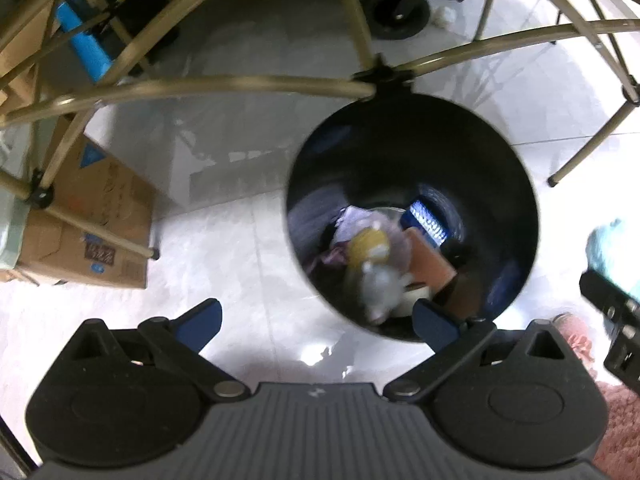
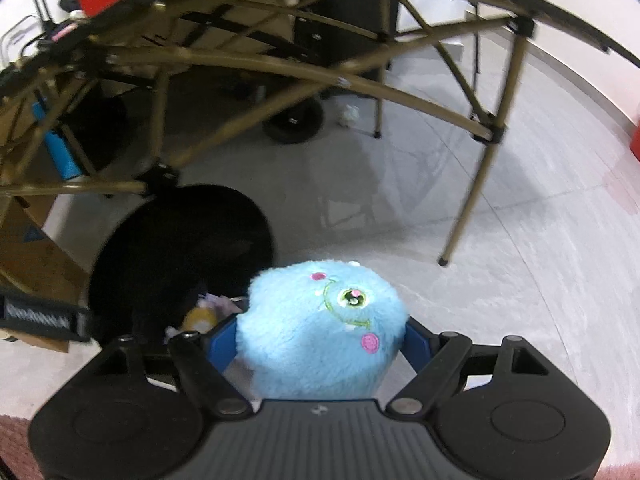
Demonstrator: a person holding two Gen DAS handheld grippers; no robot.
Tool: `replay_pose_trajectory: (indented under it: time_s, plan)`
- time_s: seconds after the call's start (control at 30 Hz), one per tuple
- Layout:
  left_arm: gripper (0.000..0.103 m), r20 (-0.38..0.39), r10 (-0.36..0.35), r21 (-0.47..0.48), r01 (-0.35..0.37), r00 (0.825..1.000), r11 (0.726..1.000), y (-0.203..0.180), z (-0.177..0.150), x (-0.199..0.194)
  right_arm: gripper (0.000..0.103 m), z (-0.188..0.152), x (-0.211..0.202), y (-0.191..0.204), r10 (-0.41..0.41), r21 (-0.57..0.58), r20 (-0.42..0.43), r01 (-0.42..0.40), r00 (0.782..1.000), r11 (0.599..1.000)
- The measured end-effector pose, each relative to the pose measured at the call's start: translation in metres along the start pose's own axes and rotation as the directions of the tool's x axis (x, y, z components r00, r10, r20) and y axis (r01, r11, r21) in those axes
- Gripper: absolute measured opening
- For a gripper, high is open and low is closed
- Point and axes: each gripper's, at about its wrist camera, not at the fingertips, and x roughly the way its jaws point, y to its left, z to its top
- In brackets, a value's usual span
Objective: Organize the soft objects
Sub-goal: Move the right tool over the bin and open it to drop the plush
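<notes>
A round black bin (image 1: 400, 140) stands on the floor under a folding table. Inside it lies a blurred yellow and grey-white plush toy (image 1: 372, 264) among a blue box and other soft items. My left gripper (image 1: 318, 324) hangs over the bin's near rim, jaws wide open with nothing between them. My right gripper (image 2: 320, 340) is shut on a fluffy light-blue plush toy (image 2: 320, 320) with an embroidered eye and pink spots, just right of the bin (image 2: 168, 240). In the left wrist view that blue plush (image 1: 612, 244) shows at the right edge.
Bronze table legs (image 1: 240, 84) cross above and behind the bin, one leg (image 2: 472, 188) to its right. A cardboard box (image 1: 92, 224) sits on the left. A pink rug (image 1: 616, 412) lies at the near right. The floor is glossy white tile.
</notes>
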Motion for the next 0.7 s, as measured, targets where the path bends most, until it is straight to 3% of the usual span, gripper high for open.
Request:
replay_pose_trajectory:
  time_s: [0.33,0.7]
  plan:
    - [0.103,-0.013,0.049,-0.076,-0.050,0.999,0.996,0.054,-0.011,-0.004,0.081,0.018,0.009,0.071,0.079,-0.129,0.012,-0.077,0.997,0.989]
    - [0.103,-0.053,0.068,-0.145,-0.075,0.996,0.987,0.090,-0.014,0.000,0.081,0.034,0.033,0.109,0.098,-0.189,-0.010,-0.098,0.995,0.977]
